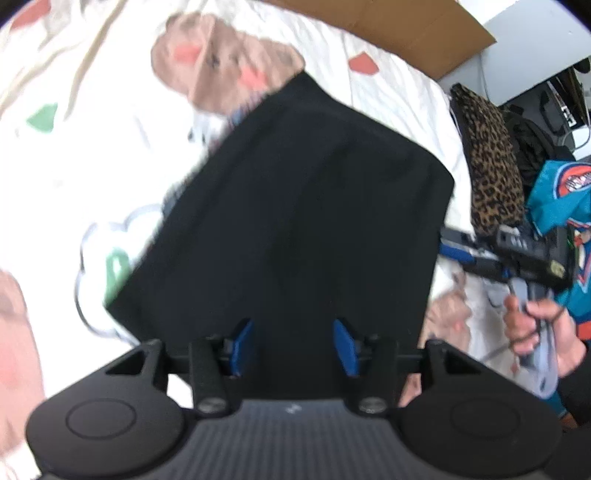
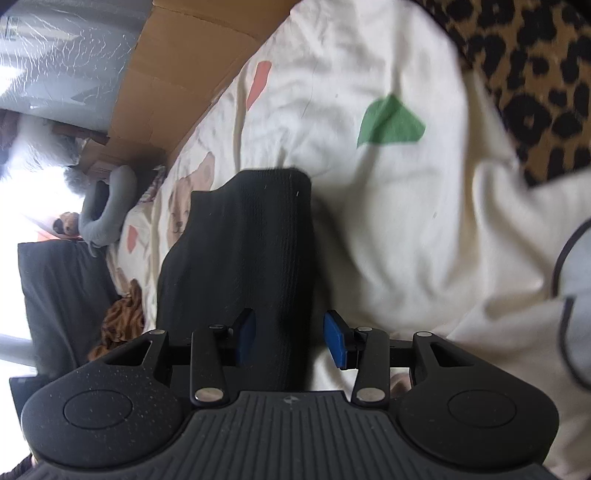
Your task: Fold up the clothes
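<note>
A folded black garment lies flat on the white bear-print bedsheet. My left gripper hovers over its near edge, blue pads apart with nothing pressed between them. At the right of the left wrist view, a hand holds my right gripper beside the garment's right edge. In the right wrist view the same black garment runs away from my right gripper. That gripper is open: its left pad sits over the cloth and its right pad over bare sheet.
A leopard-print cloth lies along the bed's edge, with a teal jersey past it. Cardboard lines the far side. A grey garment with dark trim, a grey neck pillow and a dark cloth also lie on the bed.
</note>
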Tool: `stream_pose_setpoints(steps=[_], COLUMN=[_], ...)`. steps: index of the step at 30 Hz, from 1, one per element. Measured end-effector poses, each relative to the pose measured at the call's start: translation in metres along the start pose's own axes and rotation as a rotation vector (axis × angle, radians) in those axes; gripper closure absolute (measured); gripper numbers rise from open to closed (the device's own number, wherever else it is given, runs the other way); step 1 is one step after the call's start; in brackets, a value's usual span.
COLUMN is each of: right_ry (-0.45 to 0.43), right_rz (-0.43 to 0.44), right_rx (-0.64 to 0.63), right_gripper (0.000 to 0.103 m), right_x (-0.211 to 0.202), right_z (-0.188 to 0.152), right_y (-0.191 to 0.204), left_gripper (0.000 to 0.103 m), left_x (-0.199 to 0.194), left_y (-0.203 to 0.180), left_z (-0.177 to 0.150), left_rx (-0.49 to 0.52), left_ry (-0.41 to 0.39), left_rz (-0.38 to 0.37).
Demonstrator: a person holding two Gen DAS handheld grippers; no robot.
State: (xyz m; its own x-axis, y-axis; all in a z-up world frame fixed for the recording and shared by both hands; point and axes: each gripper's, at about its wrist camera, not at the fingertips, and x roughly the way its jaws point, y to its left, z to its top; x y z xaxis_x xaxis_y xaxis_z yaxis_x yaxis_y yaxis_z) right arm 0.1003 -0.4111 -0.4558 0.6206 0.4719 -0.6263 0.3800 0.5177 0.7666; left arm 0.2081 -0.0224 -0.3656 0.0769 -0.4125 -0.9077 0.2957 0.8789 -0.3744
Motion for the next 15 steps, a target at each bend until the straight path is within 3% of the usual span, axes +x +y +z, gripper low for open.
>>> stream_pose_setpoints(steps=[9, 15], right_ry=[0.000, -0.044], right_rz=[0.084, 0.124], right_rx=[0.081, 0.128], right_gripper=[0.059, 0.059], right_x=[0.014, 0.018], right_z=[-0.014, -0.015], right_y=[-0.006, -0.012], left_gripper=[0.035, 0.024], left_x=[0.002, 0.013], left_y=[0.003, 0.014], left_z=[0.063, 0.091], left_rx=[0.110, 0.148], left_ry=[-0.112, -0.174], left_rz=[0.120, 0.082])
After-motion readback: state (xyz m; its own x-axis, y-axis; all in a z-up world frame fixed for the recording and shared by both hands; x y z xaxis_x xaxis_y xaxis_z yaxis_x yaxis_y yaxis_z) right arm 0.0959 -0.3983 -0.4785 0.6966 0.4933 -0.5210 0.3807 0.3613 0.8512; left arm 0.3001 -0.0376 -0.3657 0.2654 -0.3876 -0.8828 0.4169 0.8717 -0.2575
